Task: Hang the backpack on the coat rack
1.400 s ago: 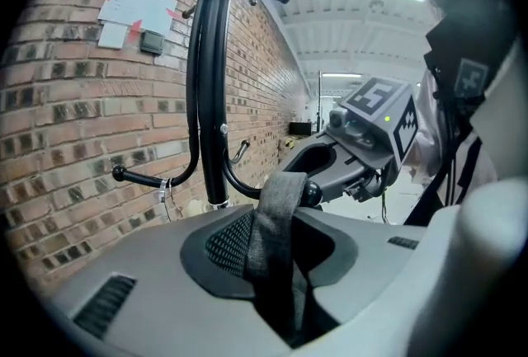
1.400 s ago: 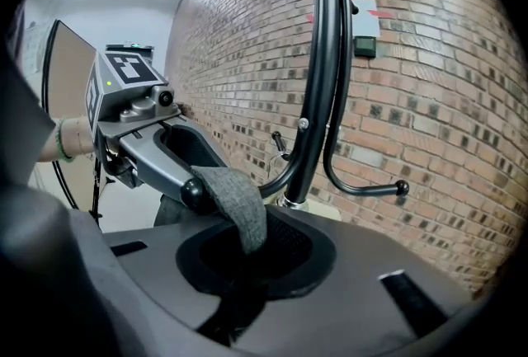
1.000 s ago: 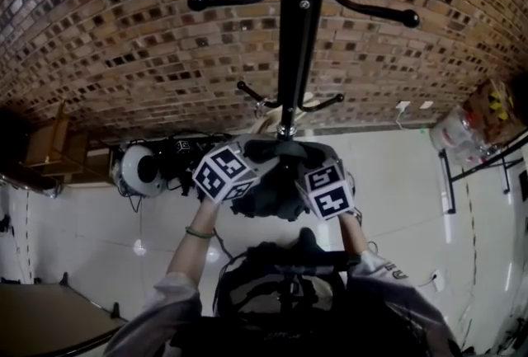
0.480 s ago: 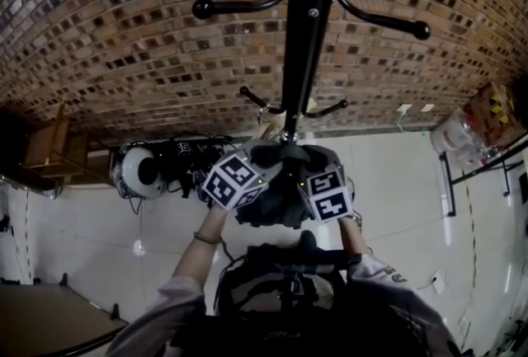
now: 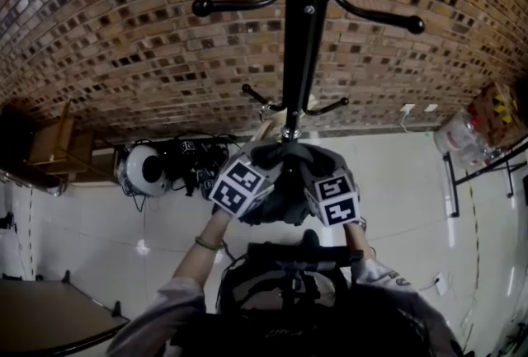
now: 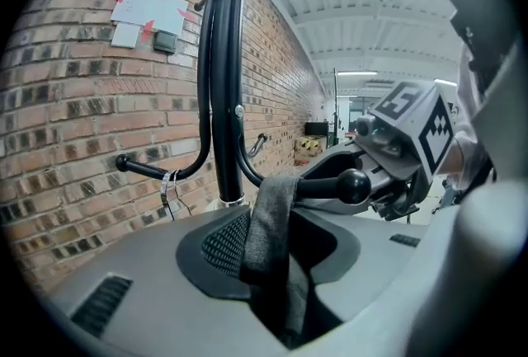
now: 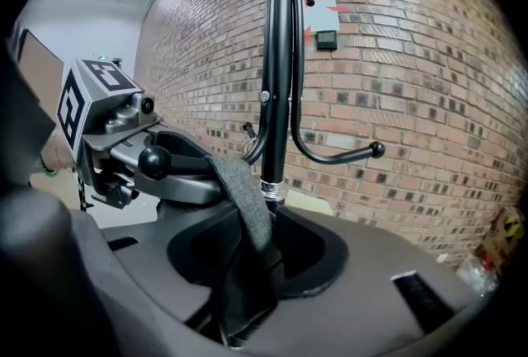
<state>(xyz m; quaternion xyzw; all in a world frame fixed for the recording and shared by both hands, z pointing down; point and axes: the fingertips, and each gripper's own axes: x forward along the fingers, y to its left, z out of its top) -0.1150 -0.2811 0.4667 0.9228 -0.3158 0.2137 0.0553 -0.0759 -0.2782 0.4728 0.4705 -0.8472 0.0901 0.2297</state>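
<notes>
The grey backpack (image 5: 285, 192) hangs against the black coat rack (image 5: 301, 42). Its dark handle strap (image 6: 271, 223) is looped over a low ball-tipped hook (image 6: 355, 186); the same strap (image 7: 243, 194) and hook (image 7: 155, 159) show in the right gripper view. My left gripper (image 5: 260, 176) and right gripper (image 5: 315, 178) flank the backpack's top, close together. Both sets of jaws are opening, and I see no pad pressing on the strap or fabric. The backpack top (image 6: 165, 281) fills the lower part of both gripper views. Each gripper view shows the other gripper: the right gripper (image 6: 404, 182), the left gripper (image 7: 107, 174).
A brick wall (image 5: 124, 25) stands right behind the rack. On the white floor by the wall are a round white device (image 5: 144, 170) with cables and a wooden piece (image 5: 49, 141). Right: a plastic bag (image 5: 462, 137) and a metal frame (image 5: 487, 170). Upper hooks (image 5: 404, 19) jut overhead.
The left gripper's marker cube has turned a little and sits slightly lower and to the right. The right gripper and the backpack have hardly shifted.
</notes>
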